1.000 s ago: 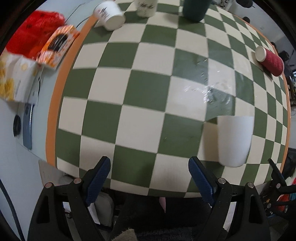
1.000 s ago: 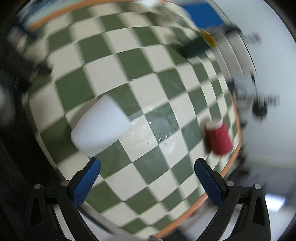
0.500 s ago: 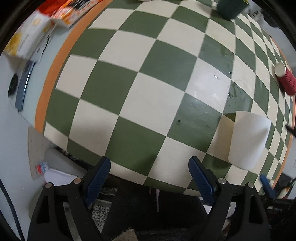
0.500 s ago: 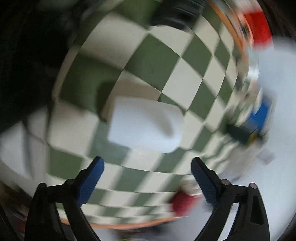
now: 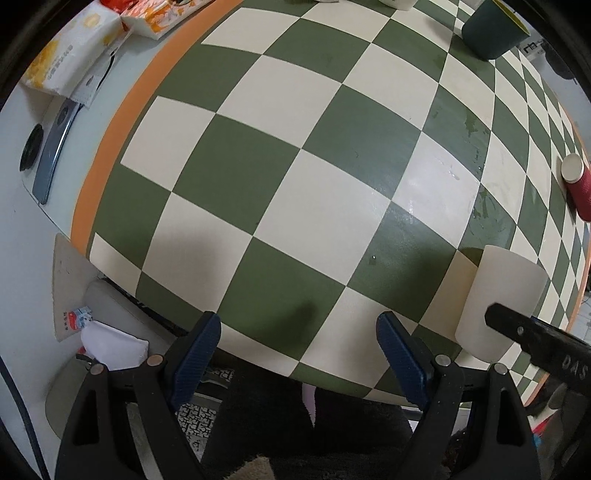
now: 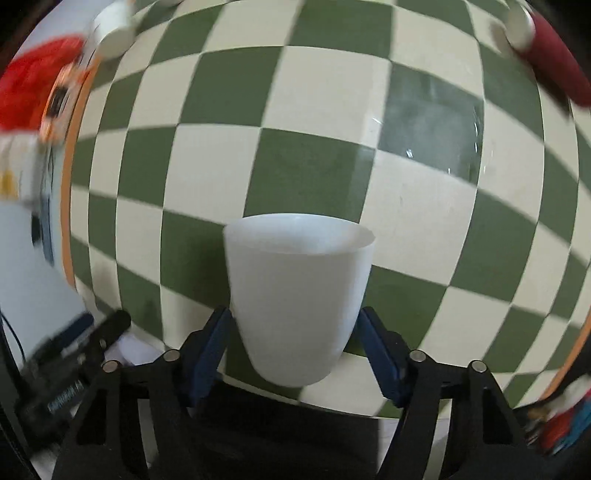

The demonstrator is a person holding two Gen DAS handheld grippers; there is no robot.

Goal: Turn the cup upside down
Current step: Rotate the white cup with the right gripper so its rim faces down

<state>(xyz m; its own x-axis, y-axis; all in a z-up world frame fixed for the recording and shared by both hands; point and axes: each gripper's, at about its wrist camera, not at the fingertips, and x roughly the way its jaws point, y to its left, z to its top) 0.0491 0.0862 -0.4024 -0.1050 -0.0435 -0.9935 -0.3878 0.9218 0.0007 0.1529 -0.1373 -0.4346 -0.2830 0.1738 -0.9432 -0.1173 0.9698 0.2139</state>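
Observation:
A plain white cup [image 6: 297,291] stands upright on the green and cream checked table [image 6: 310,162], near its front edge. My right gripper [image 6: 295,347] is around the cup's lower half, its blue pads [image 6: 210,343] touching or nearly touching both sides. In the left wrist view the same cup [image 5: 498,299] is at the lower right, with a black finger of the right gripper [image 5: 535,339] in front of it. My left gripper [image 5: 299,350] is open and empty over the table's front edge, left of the cup.
A red ribbed cup [image 5: 578,188] lies on its side at the right edge. A dark green cup [image 5: 491,29] stands at the back. Snack packets [image 5: 74,62] and a phone [image 5: 51,155] lie on the white counter to the left. A wet patch [image 6: 428,136] shines beyond the cup.
My right gripper has swung round and closed in on the white cup, which now sits between its fingers. My left gripper has dropped closer to the table.

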